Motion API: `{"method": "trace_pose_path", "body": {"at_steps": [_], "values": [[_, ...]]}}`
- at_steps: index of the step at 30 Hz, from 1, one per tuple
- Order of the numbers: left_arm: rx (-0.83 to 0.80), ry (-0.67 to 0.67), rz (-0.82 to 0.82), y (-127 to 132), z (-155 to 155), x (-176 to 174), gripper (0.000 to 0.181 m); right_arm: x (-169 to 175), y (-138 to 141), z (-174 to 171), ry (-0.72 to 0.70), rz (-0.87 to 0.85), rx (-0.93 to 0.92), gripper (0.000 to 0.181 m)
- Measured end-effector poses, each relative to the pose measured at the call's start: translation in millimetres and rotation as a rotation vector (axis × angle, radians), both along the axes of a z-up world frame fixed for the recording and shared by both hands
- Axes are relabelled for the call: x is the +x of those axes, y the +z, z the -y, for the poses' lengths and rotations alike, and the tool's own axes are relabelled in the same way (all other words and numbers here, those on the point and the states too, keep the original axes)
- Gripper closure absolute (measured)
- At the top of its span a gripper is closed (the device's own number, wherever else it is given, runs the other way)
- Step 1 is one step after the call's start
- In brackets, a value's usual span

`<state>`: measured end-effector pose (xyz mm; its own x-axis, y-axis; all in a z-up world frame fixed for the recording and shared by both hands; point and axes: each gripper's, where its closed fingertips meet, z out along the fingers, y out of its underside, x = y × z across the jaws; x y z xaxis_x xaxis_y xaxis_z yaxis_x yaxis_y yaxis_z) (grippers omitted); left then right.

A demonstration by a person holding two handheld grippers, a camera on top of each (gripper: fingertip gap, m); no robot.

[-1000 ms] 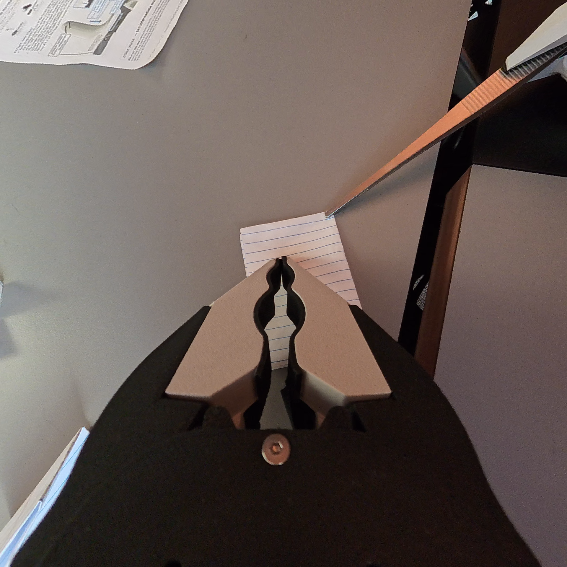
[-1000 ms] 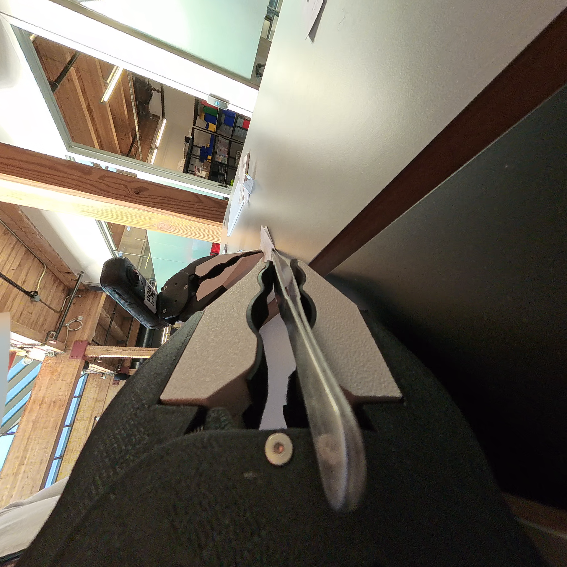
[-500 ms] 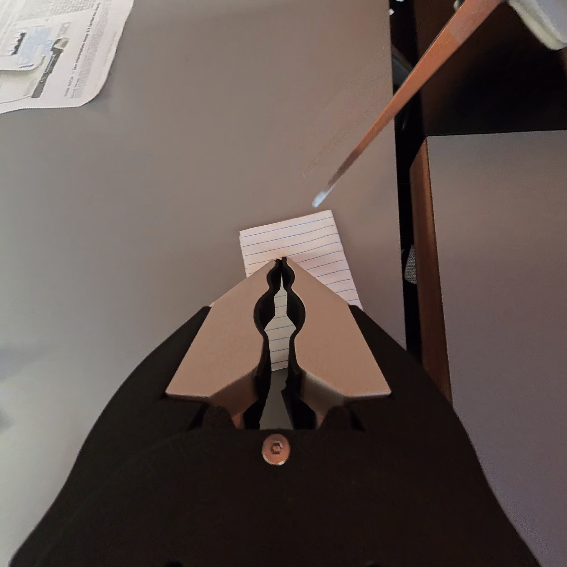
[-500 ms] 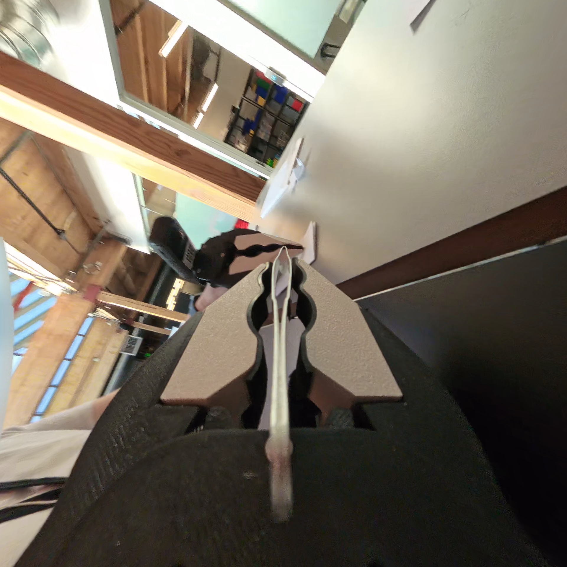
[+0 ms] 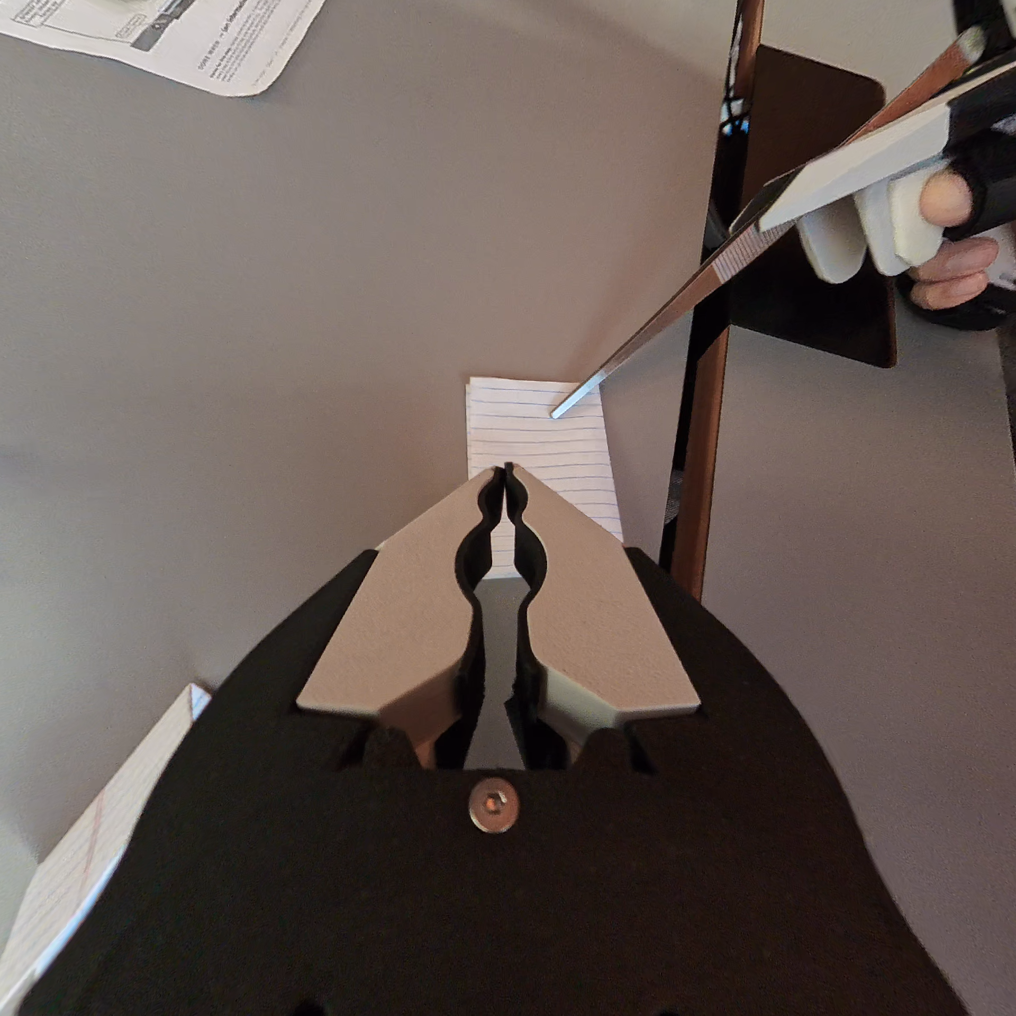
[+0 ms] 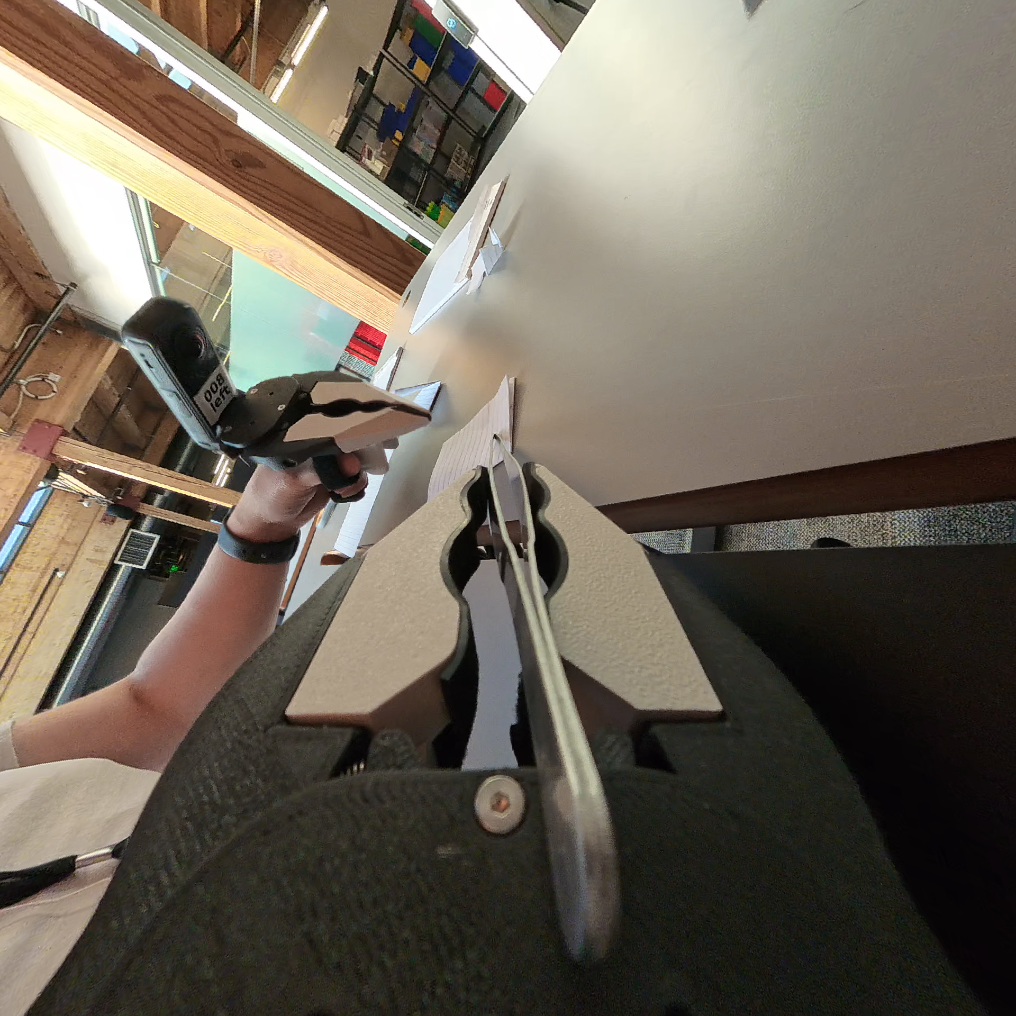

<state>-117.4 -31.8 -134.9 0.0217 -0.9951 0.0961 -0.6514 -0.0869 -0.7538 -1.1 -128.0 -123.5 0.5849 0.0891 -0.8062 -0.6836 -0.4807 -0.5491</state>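
Tweezers [image 5: 654, 324] sit clamped in the right gripper [image 6: 508, 475], tips over the far right corner of a folded lined paper [image 5: 536, 440] on the grey table [image 5: 275, 330]. Left gripper [image 5: 506, 475] has its fingertips together, empty, above the paper's near part. A printed sheet [image 5: 165, 38] lies far left; a lined pad [image 5: 93, 841] lies near left.

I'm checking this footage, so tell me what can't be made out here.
- Left wrist view: near end of the small lined paper slip, hidden behind the shut left gripper.
- Left wrist view: lined notepad, cut off by the frame's left edge.
- Right wrist view: whether the metal tweezers tips touch the slip, too small.
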Motion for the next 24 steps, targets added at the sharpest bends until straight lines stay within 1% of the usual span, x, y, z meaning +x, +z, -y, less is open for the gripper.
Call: {"method": "trace_pose_path", "body": {"at_steps": [3,5,7,10,11,14,16,18,21,24], "values": [[0.086,0.047,-0.075,-21,3,-5,0.181,0,1,0,0.006,0.017,0.007,0.168],[0.084,0.092,-0.078,-27,10,-5,0.181,-2,5,0,0.005,0.012,0.017,0.168],[0.078,0.150,-0.059,-28,16,-3,0.175,-1,15,1,-0.023,-0.023,0.052,0.167],[0.060,0.316,-0.053,-27,20,-4,0.170,2,27,11,-0.061,-0.065,0.073,0.167],[0.049,0.345,-0.049,-26,25,-3,0.163,5,27,16,-0.081,-0.067,0.066,0.167],[0.097,0.374,-0.025,-24,33,0,0.171,12,24,28,-0.115,-0.099,0.037,0.167],[0.113,0.367,0.000,-19,38,0,0.170,16,20,33,-0.131,-0.151,0.013,0.166],[0.092,0.361,0.016,-15,41,-1,0.166,17,17,36,-0.145,-0.197,-0.005,0.166],[0.088,0.365,0.039,-10,37,-4,0.166,12,13,43,-0.153,-0.212,-0.035,0.165],[0.093,0.344,0.017,-17,35,-4,0.167,11,8,49,-0.182,-0.213,-0.057,0.164]]}}
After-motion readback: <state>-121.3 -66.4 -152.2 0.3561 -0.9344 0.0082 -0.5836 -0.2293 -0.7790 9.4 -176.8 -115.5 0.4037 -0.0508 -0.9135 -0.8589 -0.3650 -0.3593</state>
